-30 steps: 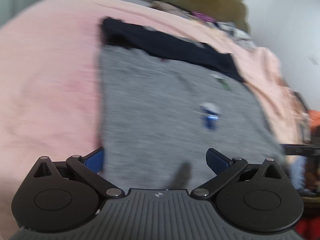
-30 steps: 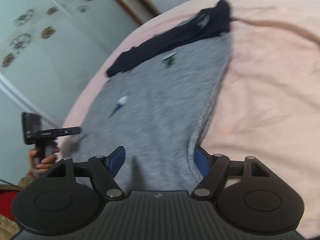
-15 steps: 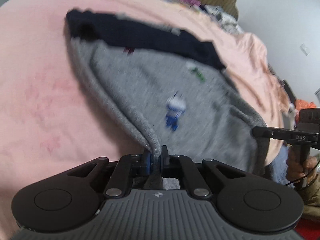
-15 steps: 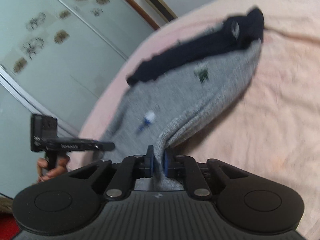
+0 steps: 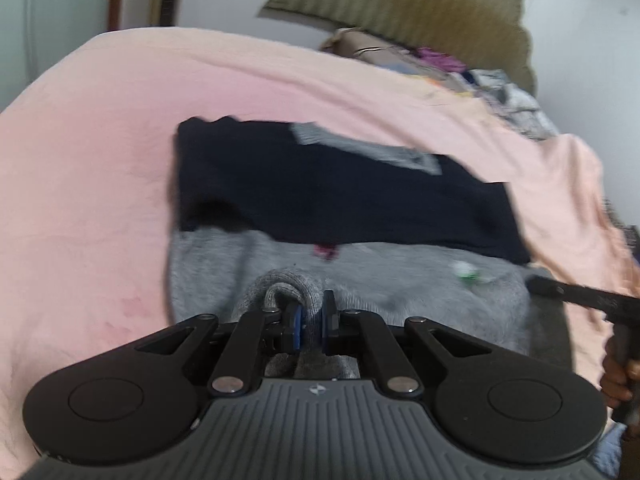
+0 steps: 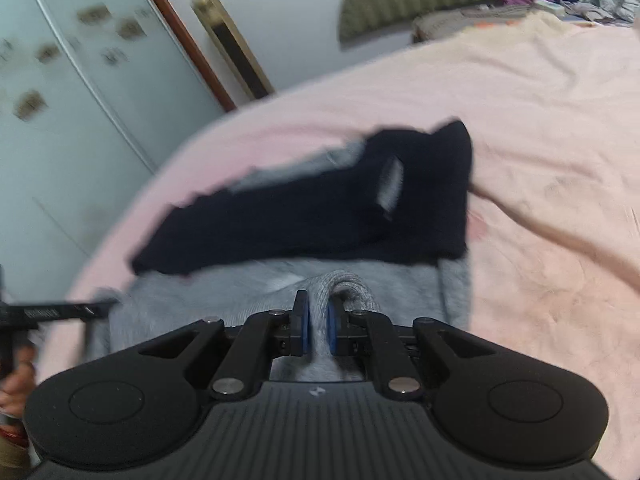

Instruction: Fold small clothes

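Grey garment point(image 5: 400, 292) lies on pink bed point(image 5: 80, 200), dark band at far edge; soft, light knit, bunches easily. Left gripper point(image 5: 310, 326) and right gripper point(image 6: 316, 326): jaws nearly shut, each pinching a near-hem corner, a sound hold

Both cameras ride low and close over the near edge of the grey garment point(image 5: 400, 280) on the pink bed point(image 5: 100, 200), looking down and forward across it toward the headboard point(image 5: 400, 0). The left wrist view sits at the garment's left corner, the right wrist view at its right point(image 6: 360, 280). Both share the garment's dark band point(image 6: 320, 216) and the headboard point(image 6: 420, 0).
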Tool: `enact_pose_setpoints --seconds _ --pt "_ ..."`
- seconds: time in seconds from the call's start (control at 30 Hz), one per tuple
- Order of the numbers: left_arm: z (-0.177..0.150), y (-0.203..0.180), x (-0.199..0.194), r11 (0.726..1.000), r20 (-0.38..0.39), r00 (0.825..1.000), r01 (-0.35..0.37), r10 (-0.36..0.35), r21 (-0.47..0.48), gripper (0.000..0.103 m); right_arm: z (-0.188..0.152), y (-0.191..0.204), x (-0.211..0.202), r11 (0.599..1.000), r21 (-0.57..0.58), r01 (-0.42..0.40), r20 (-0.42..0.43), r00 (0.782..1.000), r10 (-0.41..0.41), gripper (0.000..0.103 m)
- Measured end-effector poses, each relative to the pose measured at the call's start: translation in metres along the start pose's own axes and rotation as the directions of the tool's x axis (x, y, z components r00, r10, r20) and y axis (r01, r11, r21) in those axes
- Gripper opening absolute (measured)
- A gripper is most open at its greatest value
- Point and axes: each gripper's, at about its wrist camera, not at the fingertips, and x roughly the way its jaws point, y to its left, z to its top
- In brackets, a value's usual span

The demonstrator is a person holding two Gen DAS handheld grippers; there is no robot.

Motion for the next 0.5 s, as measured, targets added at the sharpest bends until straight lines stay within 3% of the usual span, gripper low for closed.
enact_pose_setpoints --seconds 0.1,0.13,0.17,0.2,0.23,0.27,0.3,0.5 --pt "-0.003 0.015 0.007 0.999 -0.021 1.000 0.019 -0.020 -0.043 0.028 -0.008 -0.008 0.006 0.998 0.056 -0.008 -0.037 0.999 0.010 0.013" --pt "-0.006 0.019 0.006 0.997 -0.018 0.999 0.039 -0.040 -0.061 0.047 -0.012 -0.012 0.001 0.997 0.070 -0.018 -0.037 0.999 0.020 0.016" --pt "-0.010 0.022 0.003 0.996 -0.009 0.998 0.059 -0.060 -0.072 0.067 -0.015 -0.015 -0.004 0.997 0.080 -0.017 -0.035 0.999 0.020 0.025" --pt "-0.013 0.023 -0.001 0.994 0.004 0.997 0.071 -0.071 -0.080 0.076 -0.019 -0.017 -0.011 0.996 0.086 -0.016 -0.032 0.999 0.018 0.032" --pt "-0.016 0.024 -0.006 0.994 0.019 0.998 0.068 -0.066 -0.085 0.090 -0.023 -0.020 -0.019 0.996 0.092 -0.019 -0.024 0.999 0.021 0.048" --pt "-0.020 0.024 -0.011 0.996 0.036 0.998 0.045 -0.042 -0.082 0.095 -0.028 -0.021 -0.027 0.995 0.095 -0.026 -0.015 1.000 0.028 0.064" --pt "-0.023 0.023 -0.015 0.997 0.052 0.998 0.024 -0.020 -0.071 0.095 -0.032 -0.022 -0.034 0.995 0.097 -0.036 -0.004 0.999 0.037 0.068" --pt "-0.047 0.030 -0.032 0.996 0.054 0.999 0.006 -0.001 -0.093 0.095 -0.057 -0.026 -0.059 0.993 0.120 -0.015 -0.013 1.000 0.017 0.070"
